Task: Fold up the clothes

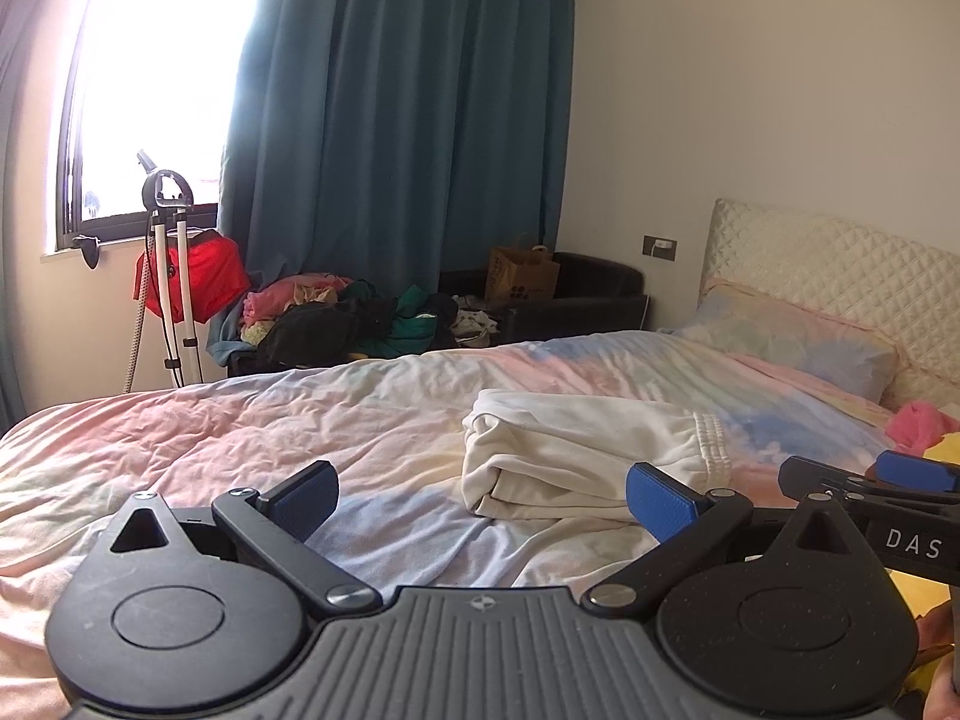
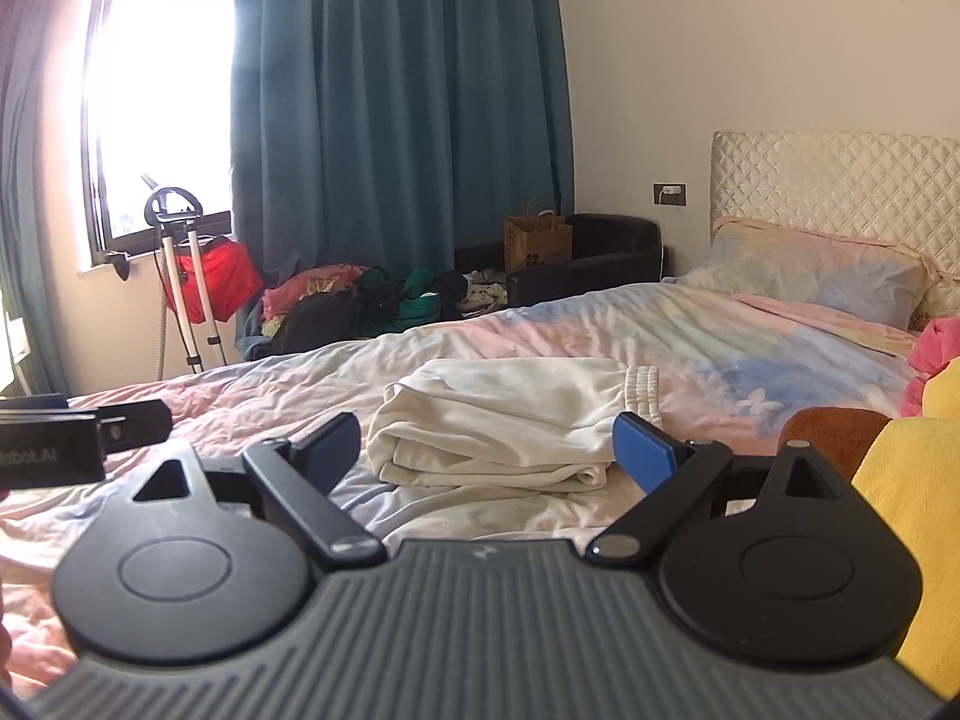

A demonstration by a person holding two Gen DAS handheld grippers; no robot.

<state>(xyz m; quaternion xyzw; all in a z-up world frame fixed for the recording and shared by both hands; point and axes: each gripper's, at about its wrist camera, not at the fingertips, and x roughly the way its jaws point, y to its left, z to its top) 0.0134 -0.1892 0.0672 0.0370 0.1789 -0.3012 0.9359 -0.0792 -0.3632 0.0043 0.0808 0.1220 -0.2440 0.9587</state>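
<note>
A cream-white garment (image 1: 588, 456) lies folded into a thick rectangle on the pastel bedspread (image 1: 270, 438), its elastic waistband to the right. It also shows in the right wrist view (image 2: 510, 432). My left gripper (image 1: 483, 504) is open and empty, held just short of the garment's near edge. My right gripper (image 2: 486, 450) is open and empty, also just in front of the garment. The right gripper's body shows at the right edge of the left wrist view (image 1: 870, 486); the left gripper's body shows at the left edge of the right wrist view (image 2: 84, 432).
A pillow (image 2: 810, 276) and quilted headboard (image 2: 840, 180) stand at the right. Pink and yellow clothes (image 2: 936, 372) lie at the bed's right edge. A heap of clothes (image 1: 348, 312), a garment steamer stand (image 1: 171, 276), a paper bag (image 1: 522, 273) and blue curtains (image 1: 408, 120) stand beyond the bed.
</note>
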